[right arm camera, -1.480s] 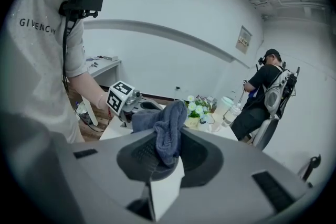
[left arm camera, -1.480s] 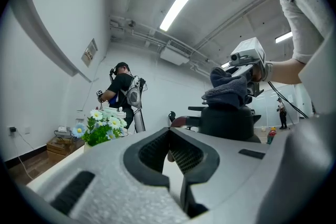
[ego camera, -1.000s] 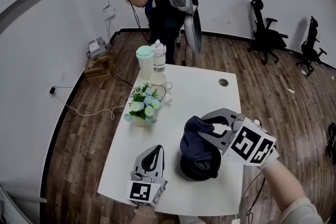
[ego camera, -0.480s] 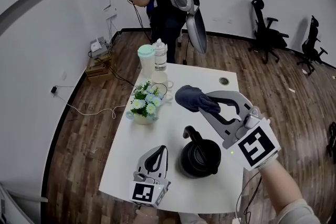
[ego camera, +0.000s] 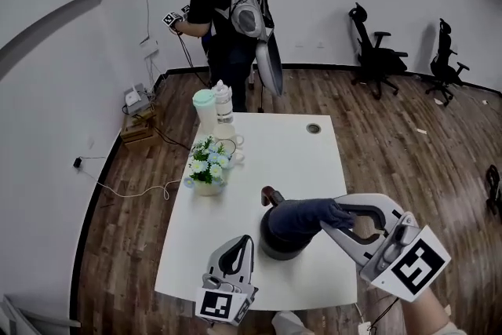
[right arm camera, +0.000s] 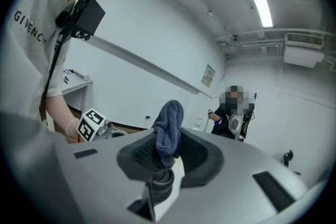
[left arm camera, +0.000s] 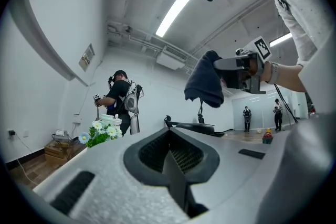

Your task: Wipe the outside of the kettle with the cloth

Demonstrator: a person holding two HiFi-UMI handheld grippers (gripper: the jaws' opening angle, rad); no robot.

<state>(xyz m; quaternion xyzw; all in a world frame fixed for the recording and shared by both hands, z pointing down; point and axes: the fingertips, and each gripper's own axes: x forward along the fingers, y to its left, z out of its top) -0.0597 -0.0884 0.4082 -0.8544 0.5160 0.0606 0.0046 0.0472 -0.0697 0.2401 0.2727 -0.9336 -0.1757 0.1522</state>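
Note:
A black kettle [ego camera: 276, 238] stands on the white table [ego camera: 290, 157] near its front edge, its handle pointing away from me. A dark blue cloth [ego camera: 308, 216] lies over the kettle's top and right side, and my right gripper [ego camera: 336, 209] is shut on its end. In the right gripper view the cloth [right arm camera: 169, 128] bunches up between the jaws. My left gripper [ego camera: 241, 243] rests low at the kettle's left, shut on nothing. The left gripper view shows the kettle [left arm camera: 195, 126] beyond its closed jaws, with the cloth [left arm camera: 205, 81] hanging above it.
A pot of flowers [ego camera: 208, 167], a clear cup [ego camera: 234, 143], a bottle [ego camera: 223, 102] and a mint-lidded jug [ego camera: 203, 104] stand along the table's left and far side. A person with a backpack [ego camera: 227, 8] stands beyond. Office chairs [ego camera: 372, 51] line the back wall.
My right gripper has come down and toward me with the cloth, from above the kettle's far side to its right side; the cloth now lies on the kettle. The left gripper has stayed put.

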